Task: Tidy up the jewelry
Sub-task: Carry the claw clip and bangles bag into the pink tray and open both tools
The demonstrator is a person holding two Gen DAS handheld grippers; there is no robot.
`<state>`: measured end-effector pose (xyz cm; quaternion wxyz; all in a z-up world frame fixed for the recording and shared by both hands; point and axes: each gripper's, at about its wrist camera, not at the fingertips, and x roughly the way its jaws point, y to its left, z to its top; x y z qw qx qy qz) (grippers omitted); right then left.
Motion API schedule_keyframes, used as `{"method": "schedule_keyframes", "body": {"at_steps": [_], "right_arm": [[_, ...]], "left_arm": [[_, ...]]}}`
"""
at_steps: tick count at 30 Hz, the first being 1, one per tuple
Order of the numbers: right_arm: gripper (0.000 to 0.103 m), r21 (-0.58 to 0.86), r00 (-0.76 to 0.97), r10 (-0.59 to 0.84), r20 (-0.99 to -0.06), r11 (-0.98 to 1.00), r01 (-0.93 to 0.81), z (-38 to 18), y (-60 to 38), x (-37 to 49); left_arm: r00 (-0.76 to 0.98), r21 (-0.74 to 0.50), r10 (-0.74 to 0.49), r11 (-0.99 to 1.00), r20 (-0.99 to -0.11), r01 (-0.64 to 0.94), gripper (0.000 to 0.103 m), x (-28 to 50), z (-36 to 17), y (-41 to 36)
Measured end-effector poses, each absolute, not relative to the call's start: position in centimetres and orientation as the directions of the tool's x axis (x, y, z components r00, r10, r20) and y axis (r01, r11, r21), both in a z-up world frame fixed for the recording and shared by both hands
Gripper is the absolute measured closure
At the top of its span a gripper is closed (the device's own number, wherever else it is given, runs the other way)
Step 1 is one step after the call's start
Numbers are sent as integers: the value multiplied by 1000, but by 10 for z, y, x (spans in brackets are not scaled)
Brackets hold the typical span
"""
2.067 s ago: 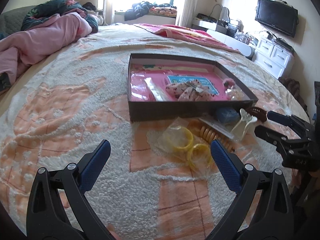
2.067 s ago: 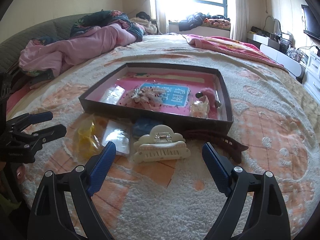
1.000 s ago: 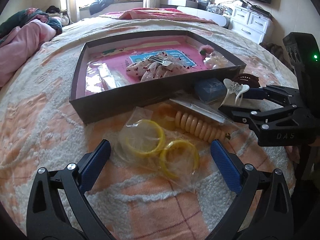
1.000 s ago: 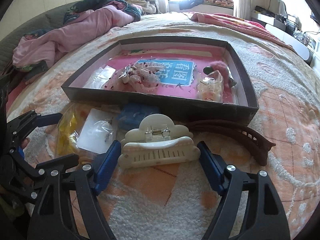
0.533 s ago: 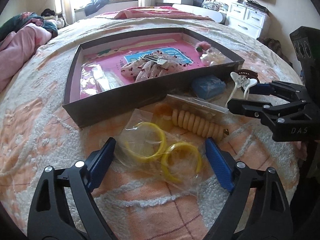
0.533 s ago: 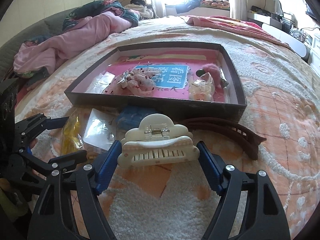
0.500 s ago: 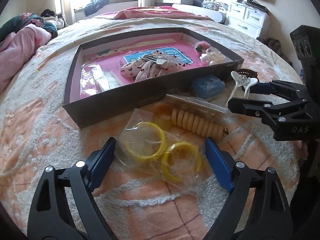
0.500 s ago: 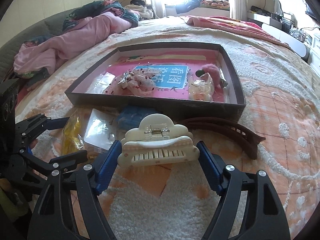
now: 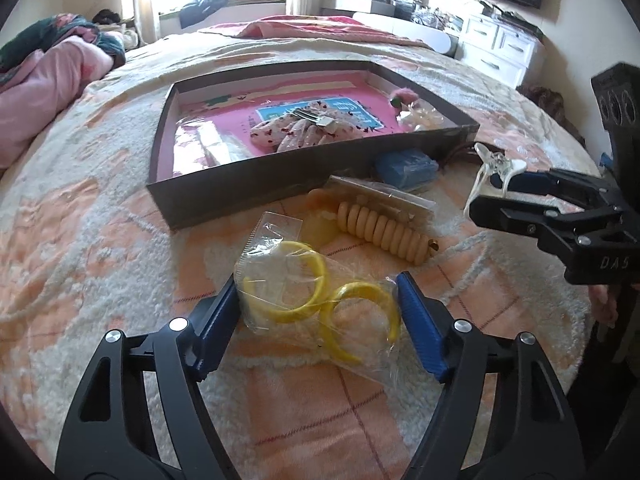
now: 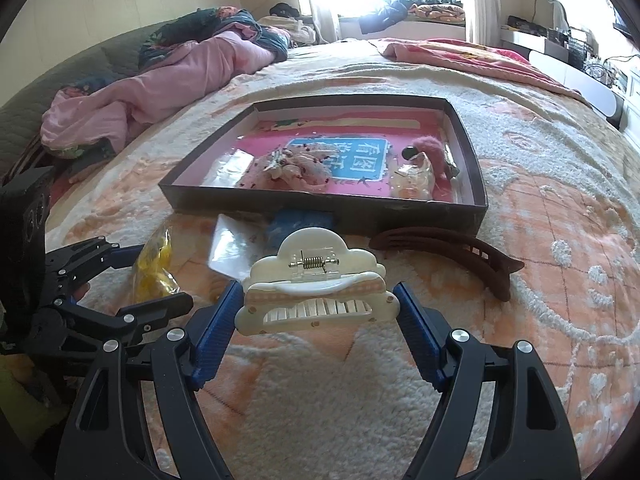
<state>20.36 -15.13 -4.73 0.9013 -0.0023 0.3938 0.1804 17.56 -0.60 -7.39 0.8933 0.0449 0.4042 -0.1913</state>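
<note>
On the bed, the left claw (image 9: 318,308) pinches a clear bag of yellow bangles (image 9: 320,296) between its blue pads. The right claw (image 10: 318,314) grips a cream hair clip (image 10: 316,284), apparently lifted just off the blanket (image 10: 540,280). At twelve o'clock from both lies the dark tray (image 10: 320,202); a brown clip (image 10: 452,254) rests at two o'clock.

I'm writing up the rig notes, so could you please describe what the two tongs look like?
Both are alike: the left tongs and right tongs have black plastic skeleton arms with cut-outs, silver screw heads at the joints, and ribbed blue pads on the inner faces. Seen side-on, the right tongs carry white "DAS" lettering. No cables or sleeves show.
</note>
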Motion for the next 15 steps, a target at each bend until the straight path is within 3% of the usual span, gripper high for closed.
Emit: {"method": "schedule_keyframes", "body": {"at_steps": [15], "right_arm": [[29, 144, 634, 364, -683, 917, -372, -32, -138, 200]], "left_arm": [[665, -145, -278, 957, -693, 249, 37, 180, -47, 34]]}}
